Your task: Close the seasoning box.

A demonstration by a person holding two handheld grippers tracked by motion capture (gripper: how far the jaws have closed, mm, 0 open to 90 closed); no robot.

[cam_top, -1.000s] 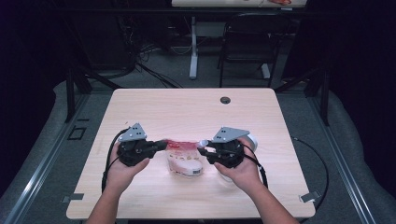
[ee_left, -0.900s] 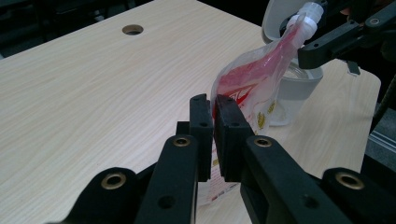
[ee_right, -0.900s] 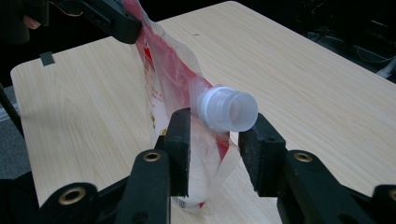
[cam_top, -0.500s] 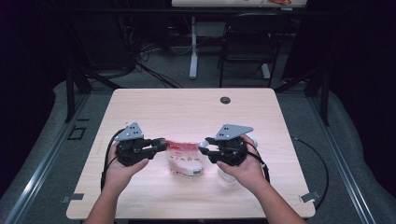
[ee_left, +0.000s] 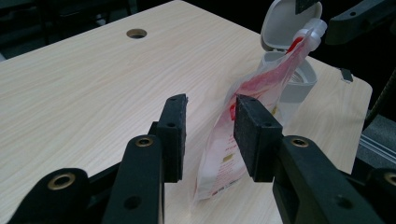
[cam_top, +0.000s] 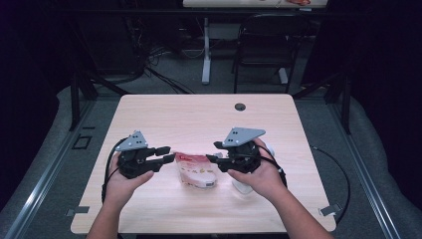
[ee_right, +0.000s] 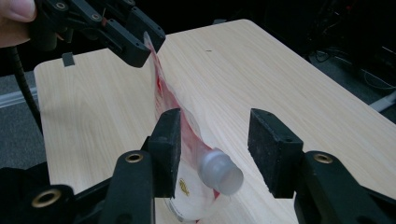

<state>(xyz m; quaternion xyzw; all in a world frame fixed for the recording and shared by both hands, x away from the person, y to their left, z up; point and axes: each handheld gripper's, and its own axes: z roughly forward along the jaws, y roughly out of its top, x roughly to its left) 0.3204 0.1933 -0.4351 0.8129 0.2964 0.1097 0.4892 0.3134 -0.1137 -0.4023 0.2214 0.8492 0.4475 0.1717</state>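
Pouch [cam_top: 195, 170]: red and white spouted bag, lying on the bench just below centre of the high view, between the two tongs. Lower centre of the left gripper view [ee_left: 243, 135], stretching toward the upper right of that frame. Lower centre of the right gripper view [ee_right: 187, 186], thin edge running to the upper left of that frame.

Spout cap [ee_right: 222, 173]: pale grey, round, at lower centre of the right gripper view, in the gap between the jaws and clear of both pads.

Left tongs [cam_top: 166, 154]: left of centre in the high view, held in the left hand [cam_top: 119, 181], pointing toward the pouch. Jaws apart, just been opening. In the left gripper view [ee_left: 210, 133] pouch edge stands between the pads; contact with the right-hand pad not determinable, no clamping seen.

Right tongs [cam_top: 213, 152]: right of centre in the high view, held in the right hand [cam_top: 261, 177]. Jaws apart, just been opening. In the right gripper view [ee_right: 212, 144] pouch passes close by the left-hand pad; no grip on it.

White container [ee_left: 287, 51]: hinged lid standing open, upper right of the left gripper view, behind the pouch tip.

Bench [cam_top: 199, 119]: light wood top, round cable hole [cam_top: 240, 106] near the far edge.
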